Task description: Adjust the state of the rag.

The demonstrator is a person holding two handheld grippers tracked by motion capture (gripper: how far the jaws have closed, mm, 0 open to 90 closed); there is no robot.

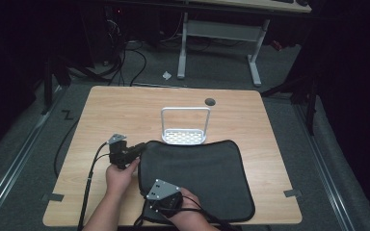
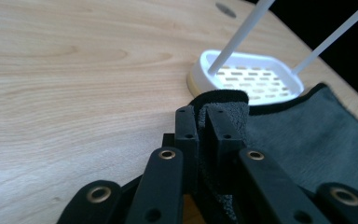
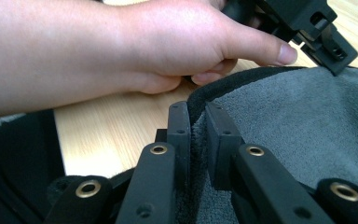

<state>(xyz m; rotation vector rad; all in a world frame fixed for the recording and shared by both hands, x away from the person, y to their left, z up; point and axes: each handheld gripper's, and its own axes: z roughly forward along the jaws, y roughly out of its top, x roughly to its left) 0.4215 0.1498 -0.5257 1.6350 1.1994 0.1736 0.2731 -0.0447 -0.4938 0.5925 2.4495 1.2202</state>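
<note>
Grey cloth (image 1: 197, 178) flat on worktop (image 1: 120, 110); our left tongs (image 2: 204, 122) and right tongs (image 3: 197, 122) each pinch its edge; lifting or folding not yet begun.

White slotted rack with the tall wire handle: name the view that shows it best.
The high view: the white slotted rack shows whole, handle included, behind the dark grey cloth. The left gripper view shows its base close, handle cropped.

Table (image 1: 125, 110) lit bright from overhead, surroundings sinking into black; close-up views stay soft, nearest parts slightly blurred.
</note>
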